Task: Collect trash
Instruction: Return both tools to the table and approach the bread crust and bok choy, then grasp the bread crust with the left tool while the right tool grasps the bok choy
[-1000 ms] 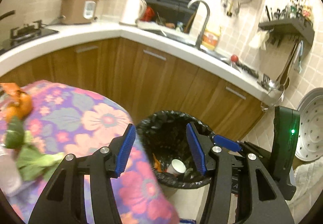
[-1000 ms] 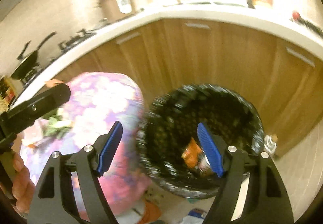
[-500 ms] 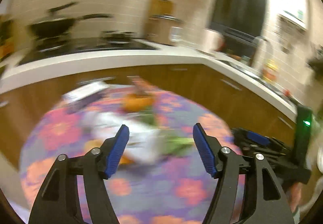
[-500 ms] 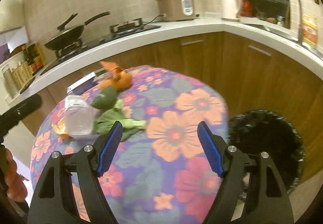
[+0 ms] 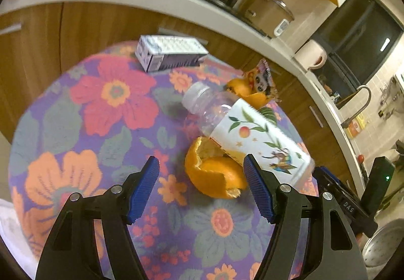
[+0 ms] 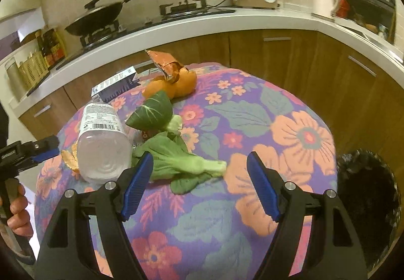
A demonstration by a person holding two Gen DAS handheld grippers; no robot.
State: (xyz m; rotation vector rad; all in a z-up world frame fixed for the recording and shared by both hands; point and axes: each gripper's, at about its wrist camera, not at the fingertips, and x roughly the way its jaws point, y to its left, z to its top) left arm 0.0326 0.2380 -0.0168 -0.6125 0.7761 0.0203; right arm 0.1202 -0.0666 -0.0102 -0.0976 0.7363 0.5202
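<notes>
left tongs (image 5: 202, 188), spread and empty, hover over the torn orange peel cup (image 5: 214, 174) on the flowered tabletop (image 5: 101, 108); lower straight, pinch its rim gently. right tongs (image 6: 199, 185) gape empty above the green bok choy stalk (image 6: 181, 161).

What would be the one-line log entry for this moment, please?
left gripper: open, over orange peel | right gripper: open, over greens | bottle: lying on table | bin: beside table

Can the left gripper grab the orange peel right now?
Probably yes. The left gripper is open, and the orange peel lies just ahead of it with nothing between, though the bottle rests on the peel's far edge.
</notes>
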